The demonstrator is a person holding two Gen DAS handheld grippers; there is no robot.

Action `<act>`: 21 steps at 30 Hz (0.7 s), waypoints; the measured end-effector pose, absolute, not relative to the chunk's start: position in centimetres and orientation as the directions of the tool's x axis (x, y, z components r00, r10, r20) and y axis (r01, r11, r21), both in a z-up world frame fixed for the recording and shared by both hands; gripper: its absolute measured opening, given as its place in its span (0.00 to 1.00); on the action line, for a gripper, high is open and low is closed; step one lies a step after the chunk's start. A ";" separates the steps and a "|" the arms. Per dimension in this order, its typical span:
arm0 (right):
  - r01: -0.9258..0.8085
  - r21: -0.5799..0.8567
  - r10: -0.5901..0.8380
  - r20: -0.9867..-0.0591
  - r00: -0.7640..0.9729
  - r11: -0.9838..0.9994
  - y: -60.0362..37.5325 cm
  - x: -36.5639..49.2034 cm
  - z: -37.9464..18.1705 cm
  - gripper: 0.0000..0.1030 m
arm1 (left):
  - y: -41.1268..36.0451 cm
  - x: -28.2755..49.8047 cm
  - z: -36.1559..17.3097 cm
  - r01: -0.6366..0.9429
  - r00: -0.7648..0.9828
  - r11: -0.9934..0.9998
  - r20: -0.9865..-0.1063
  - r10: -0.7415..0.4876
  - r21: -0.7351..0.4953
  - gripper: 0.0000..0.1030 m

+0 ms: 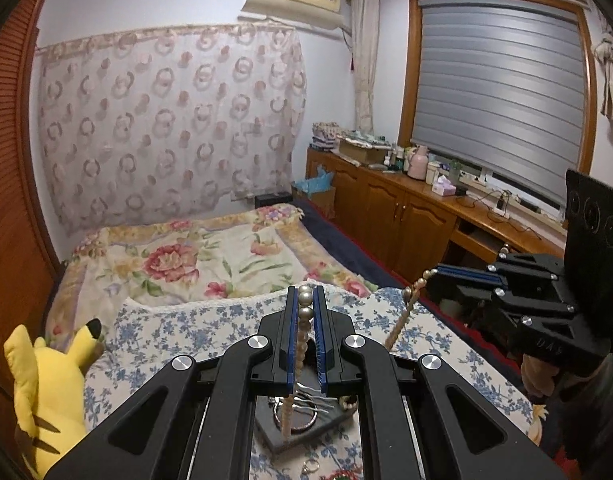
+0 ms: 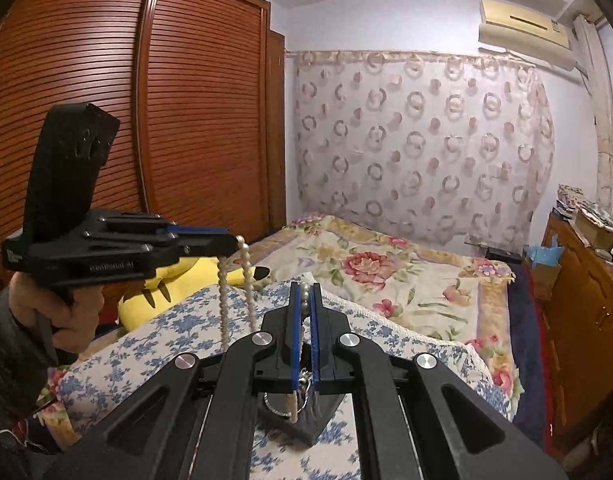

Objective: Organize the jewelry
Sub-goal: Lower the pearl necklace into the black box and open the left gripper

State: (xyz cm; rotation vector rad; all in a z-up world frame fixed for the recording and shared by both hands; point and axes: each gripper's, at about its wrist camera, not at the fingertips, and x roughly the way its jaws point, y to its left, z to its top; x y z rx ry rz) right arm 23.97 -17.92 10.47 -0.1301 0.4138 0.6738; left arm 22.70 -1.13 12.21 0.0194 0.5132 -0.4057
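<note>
Both grippers are shut on one pearl necklace and hold it above the bed. My left gripper (image 1: 305, 300) pinches pearls (image 1: 305, 313) between its blue pads; it also shows in the right wrist view (image 2: 232, 240) with strands hanging from it (image 2: 248, 280). My right gripper (image 2: 305, 296) pinches pearls (image 2: 305, 291) too; it shows in the left wrist view (image 1: 436, 272) with the strand (image 1: 404, 312) slanting down from it. Below sits a dark grey jewelry tray (image 1: 280, 434) holding silver rings, also in the right wrist view (image 2: 312, 420).
The tray rests on a blue floral cloth (image 1: 178, 332) over the bed. A yellow plush toy (image 1: 46, 392) lies at the left. A loose ring (image 1: 310, 468) lies on the cloth near the tray. A wooden cabinet (image 1: 406, 208) stands right, a wardrobe (image 2: 146, 100) left.
</note>
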 end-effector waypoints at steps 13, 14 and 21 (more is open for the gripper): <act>-0.629 0.046 0.570 -0.477 0.669 0.776 -16.8 30.9 7.4 0.05 | -1.2 28.9 6.1 0.370 0.723 0.921 -0.585 -0.366 -0.120 0.06; -0.628 0.049 0.570 -0.479 0.667 0.776 -16.7 31.2 7.3 0.05 | -1.1 28.9 5.7 0.368 0.721 0.922 -0.589 -0.364 -0.119 0.06; -0.651 0.048 0.591 -0.473 0.653 0.758 -16.0 31.6 7.2 0.05 | -0.4 29.5 2.8 0.359 0.695 0.925 -0.627 -0.352 -0.123 0.06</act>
